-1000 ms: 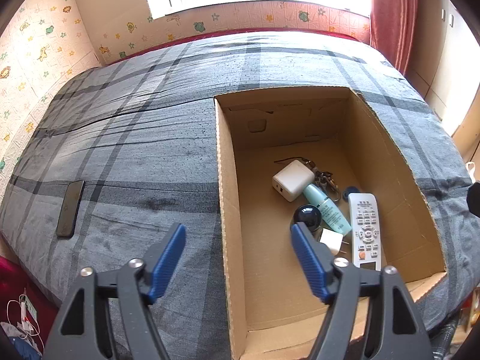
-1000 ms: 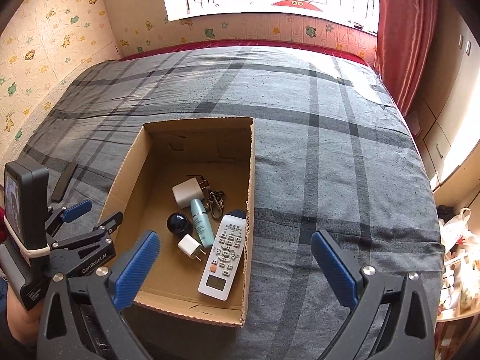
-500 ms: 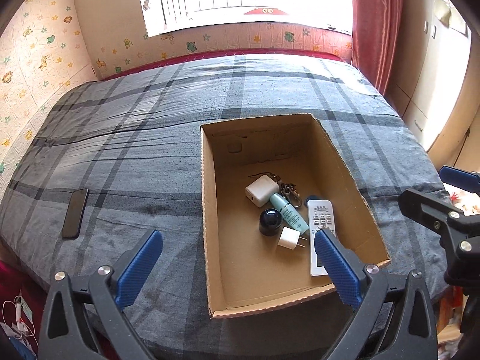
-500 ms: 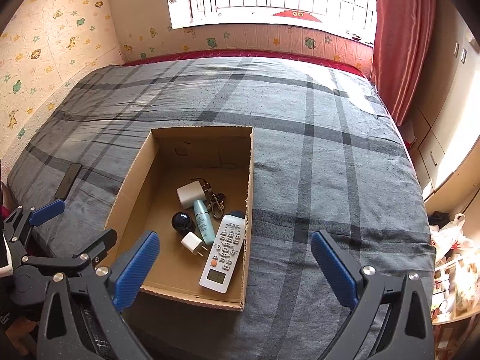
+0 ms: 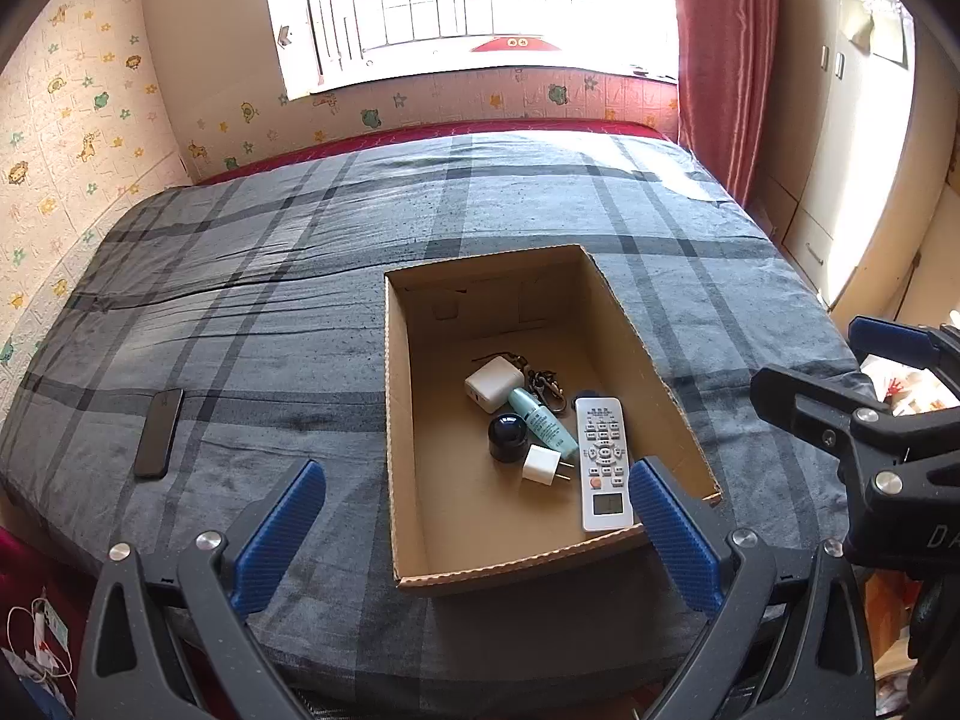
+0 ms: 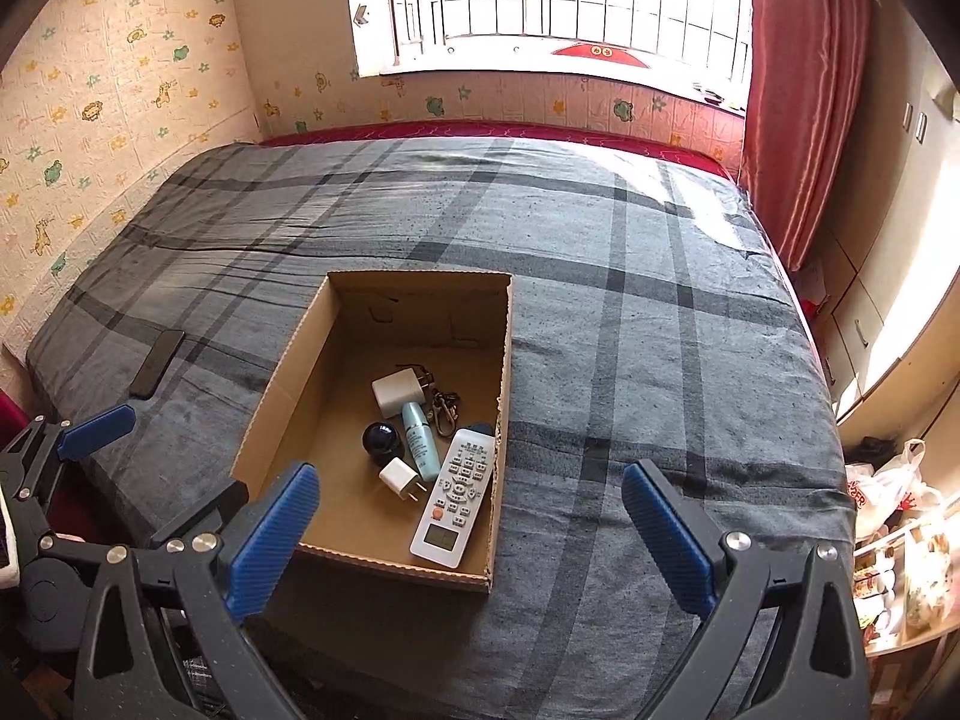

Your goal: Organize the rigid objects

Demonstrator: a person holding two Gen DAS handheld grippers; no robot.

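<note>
Sunlit wallpaper with cartoon animals lines the left wall, and a barred window (image 5: 468, 6) sits above the bed (image 5: 300, 312), which carries a grey plaid cover. We go from left to right across it.

Near the bed's left edge lies a dark phone (image 5: 159, 432), flat on the cover and well apart from everything else. Our left gripper (image 5: 474, 531) hangs over the near edge of the bed with its blue pads spread wide, holding nothing.

Right of the phone stands an open cardboard box (image 5: 399, 420). Inside it, from left to right, we see a round black jar (image 5: 507, 435), a large white charger (image 5: 493, 383), a small white plug (image 5: 541, 465) just in front of the jar, a pale teal bottle (image 5: 543, 425) lying on its side, a bunch of keys (image 5: 546, 385) beside the charger, and a white remote (image 5: 603, 461) along the right wall, display end toward us. These things cluster close together; some appear to touch.

Our right gripper (image 6: 468, 525) is likewise spread wide and holds nothing, hovering over the box's near right corner. A red curtain (image 6: 804, 90) hangs at far right.
</note>
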